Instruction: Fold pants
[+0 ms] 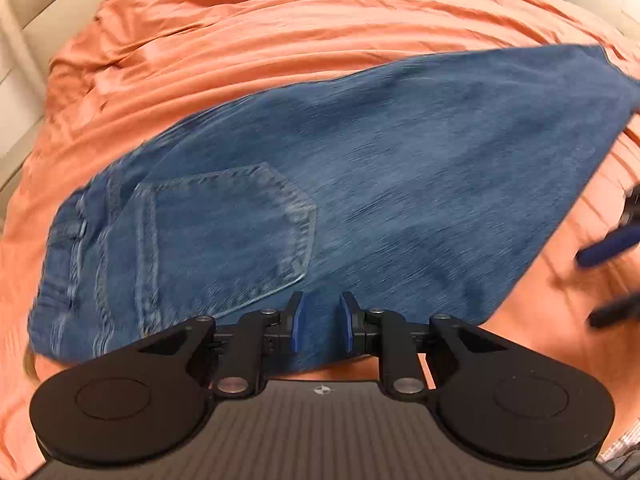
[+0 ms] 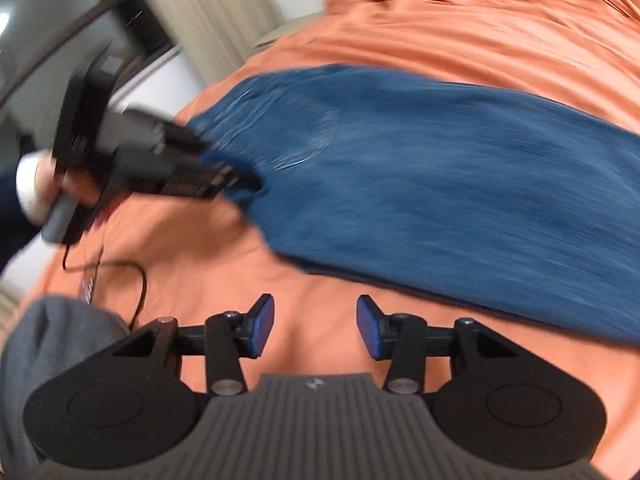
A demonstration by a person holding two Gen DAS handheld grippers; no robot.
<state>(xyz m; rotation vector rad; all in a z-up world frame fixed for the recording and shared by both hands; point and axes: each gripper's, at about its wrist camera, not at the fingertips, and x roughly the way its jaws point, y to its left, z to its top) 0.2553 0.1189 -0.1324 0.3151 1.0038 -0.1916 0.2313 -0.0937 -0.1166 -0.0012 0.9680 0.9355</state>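
Blue jeans (image 1: 360, 168) lie folded lengthwise on the orange bedsheet (image 1: 280, 40), back pocket (image 1: 224, 236) up, waistband at the left. My left gripper (image 1: 322, 320) sits at the near edge of the jeans, just below the pocket, its blue pads a small gap apart with denim between them. In the right wrist view the jeans (image 2: 440, 168) stretch across the bed and the left gripper (image 2: 240, 176) meets their near edge by the seat. My right gripper (image 2: 316, 326) is open and empty above bare sheet, short of the jeans. Both views are motion-blurred.
A thin black cable (image 2: 132, 276) loops over the sheet at the left. A grey cloth (image 2: 48, 344) lies at the lower left. The right gripper's fingers (image 1: 608, 248) show at the right edge of the left wrist view. A pale wall and curtain (image 2: 224, 12) stand beyond the bed.
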